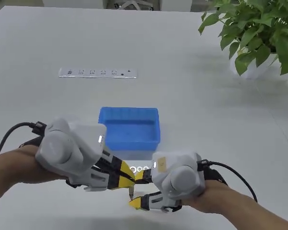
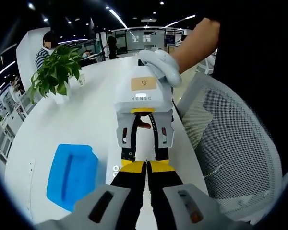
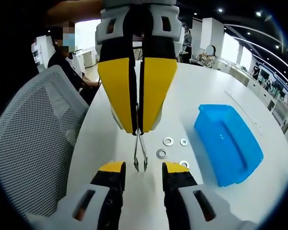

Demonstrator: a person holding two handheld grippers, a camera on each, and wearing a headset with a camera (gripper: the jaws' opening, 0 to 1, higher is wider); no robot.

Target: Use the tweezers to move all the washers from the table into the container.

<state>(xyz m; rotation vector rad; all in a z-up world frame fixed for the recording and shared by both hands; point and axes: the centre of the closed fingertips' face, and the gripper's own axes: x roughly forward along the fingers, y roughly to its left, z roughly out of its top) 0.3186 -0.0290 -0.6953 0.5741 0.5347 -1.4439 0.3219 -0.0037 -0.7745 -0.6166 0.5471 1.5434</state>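
While the left gripper (image 3: 137, 125) pinches the tweezers (image 3: 139, 151), the right gripper (image 3: 144, 168) gapes.
Four washers (image 3: 161, 153) lie on the counter (image 3: 192, 96) (beside the blue container (image 3: 228, 139)).

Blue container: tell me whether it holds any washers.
Empty: the container has a bare floor; the washers lie on the table beside it.

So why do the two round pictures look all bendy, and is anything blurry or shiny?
Left gripper view: the fisheye lens bends the table and the chair, and the ceiling lights glare as bright streaks. Right gripper view: same bending, so the blue container looks curved, but the washers look sharp. Head view: lines look straight, the light is soft and even, shadows are faint.
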